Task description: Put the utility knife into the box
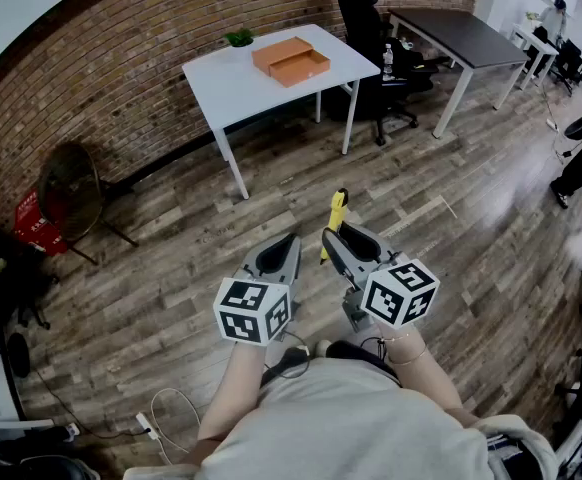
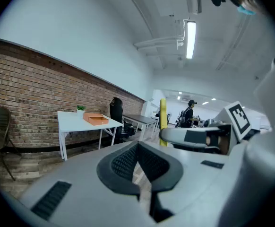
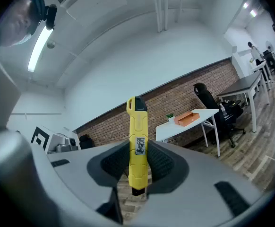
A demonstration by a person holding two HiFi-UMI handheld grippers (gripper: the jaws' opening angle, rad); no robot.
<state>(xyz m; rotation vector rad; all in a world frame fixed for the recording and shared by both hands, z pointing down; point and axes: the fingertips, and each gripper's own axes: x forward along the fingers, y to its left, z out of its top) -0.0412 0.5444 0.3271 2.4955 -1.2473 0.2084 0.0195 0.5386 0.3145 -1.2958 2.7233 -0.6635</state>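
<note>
Right gripper [image 3: 138, 161] clamps the yellow utility knife [image 3: 137, 143], left gripper [image 2: 138, 163] is closed and empty, orange box [image 1: 291, 60] sits near the white table's [image 1: 226, 88] far edge.

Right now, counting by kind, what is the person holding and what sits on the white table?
Grippers: 2 (left gripper, right gripper)
Yellow utility knife: 1, gripped by the right gripper
Orange box: 1
Small potted plant: 1
Total: 5

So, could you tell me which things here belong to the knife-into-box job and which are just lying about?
Job: utility knife, clamped in the right gripper; orange box; white table beneath it.
Lying about: small plant, black office chair, dark desk, bottle, round chair.
</note>
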